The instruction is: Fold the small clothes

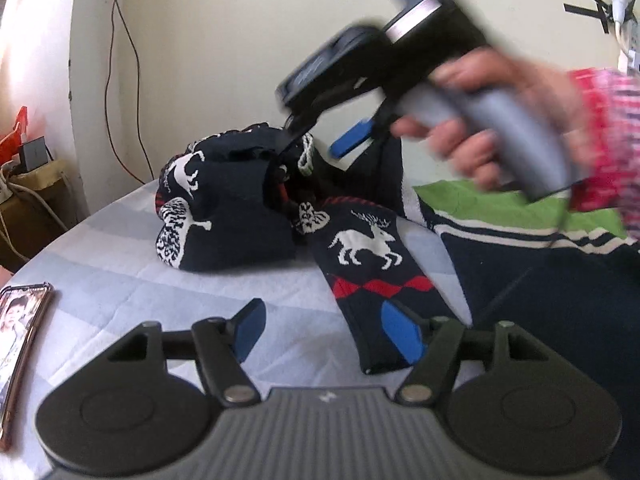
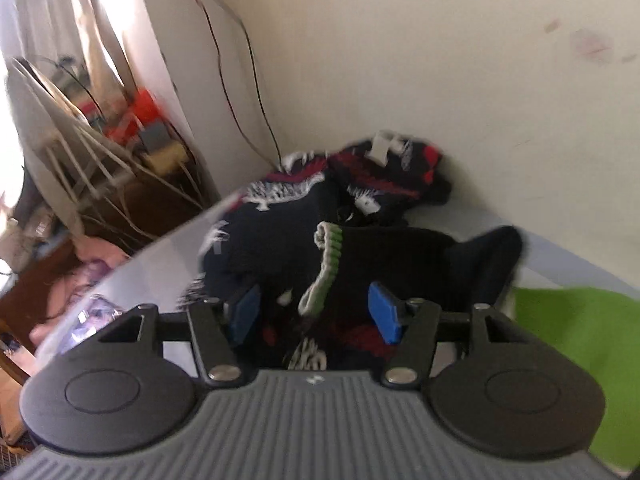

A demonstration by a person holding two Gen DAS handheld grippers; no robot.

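Two grippers are working: the right gripper (image 2: 314, 314), jaws wide, is hovering over the bunched navy reindeer-pattern socks (image 1: 208, 216) at the bed's far side. The left gripper (image 1: 326, 332), also wide and empty, is sitting just short of the flat navy reindeer sock (image 1: 372, 256), whose long axis is running away from it.

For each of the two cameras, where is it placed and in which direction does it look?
Left wrist: on the left gripper, low over the bed, facing the reindeer sock, sock pile and wall; shows the right gripper and right hand.
Right wrist: on the right gripper, looking down onto the sock pile toward the wall corner; shows only its own open fingers.
Shared: sock pile, bed, green-striped garment.
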